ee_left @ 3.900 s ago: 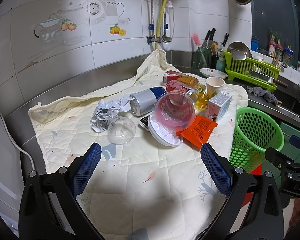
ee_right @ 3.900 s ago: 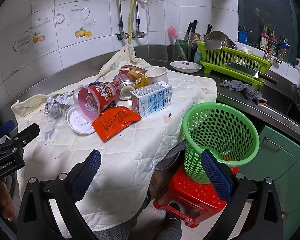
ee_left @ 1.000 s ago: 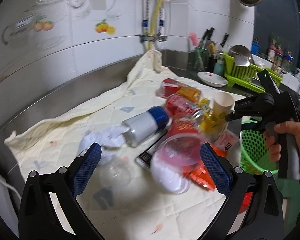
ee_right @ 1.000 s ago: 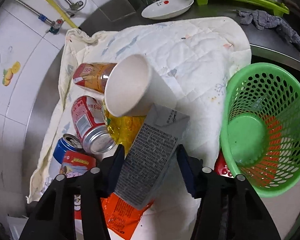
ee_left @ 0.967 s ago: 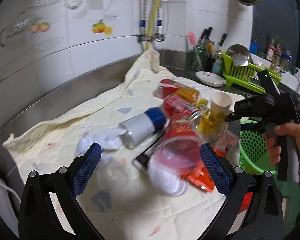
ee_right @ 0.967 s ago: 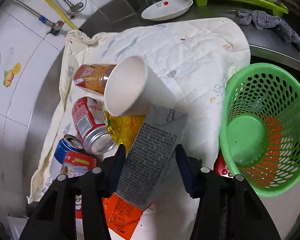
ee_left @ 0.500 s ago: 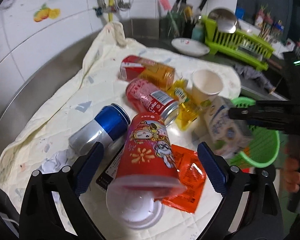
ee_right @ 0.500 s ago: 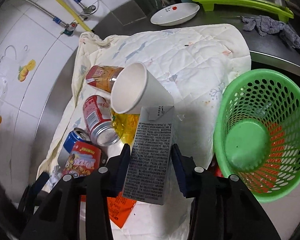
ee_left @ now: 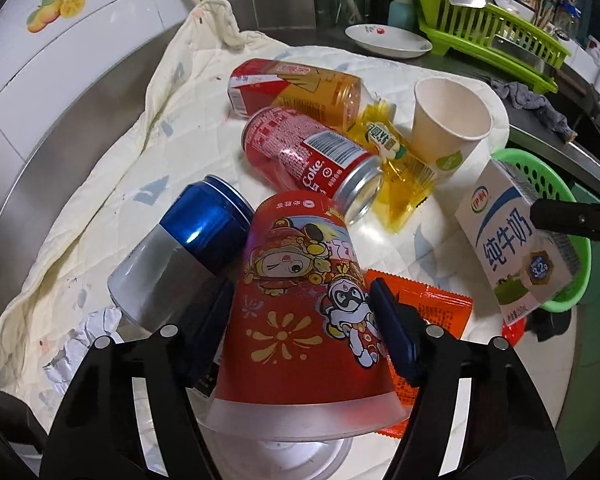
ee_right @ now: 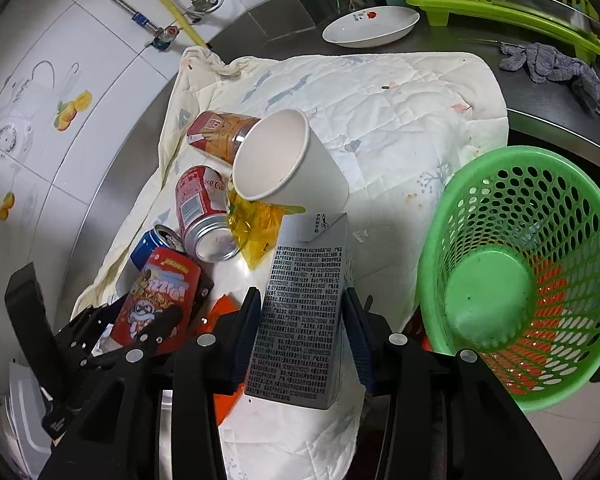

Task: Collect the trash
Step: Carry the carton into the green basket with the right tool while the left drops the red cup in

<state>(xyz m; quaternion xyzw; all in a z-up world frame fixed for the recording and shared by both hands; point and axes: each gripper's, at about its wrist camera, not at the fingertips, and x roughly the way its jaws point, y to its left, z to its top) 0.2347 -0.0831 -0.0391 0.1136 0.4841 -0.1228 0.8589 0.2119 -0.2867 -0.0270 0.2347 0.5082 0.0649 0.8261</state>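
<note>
A red printed plastic cup (ee_left: pixel 304 292) lies on its side on the quilted cloth (ee_left: pixel 148 128), mouth toward the camera. My left gripper (ee_left: pixel 300 320) straddles it, its jaws closing with both blue pads against the cup's walls. My right gripper (ee_right: pixel 298 316) is shut on a milk carton (ee_right: pixel 300 344), held upright just above the cloth and left of the green basket (ee_right: pixel 520 152). In the left wrist view the carton (ee_left: pixel 516 248) hangs in front of the basket. A Coke can (ee_left: pixel 312 156), a blue-and-silver can (ee_left: pixel 188 248), a paper cup (ee_left: pixel 448 128) and an orange packet (ee_left: pixel 428 312) lie around.
An orange-red can (ee_left: pixel 292 84) and a yellow wrapper (ee_left: pixel 396 168) lie behind the Coke can; crumpled foil (ee_left: pixel 84 340) sits at the left. A white plate (ee_left: pixel 388 38), a green dish rack (ee_left: pixel 496 28) and a grey rag (ee_left: pixel 536 100) occupy the steel counter beyond.
My left gripper came forward and down over the red cup and its jaws narrowed onto it. The right gripper raised the milk carton a little and turned it more upright.
</note>
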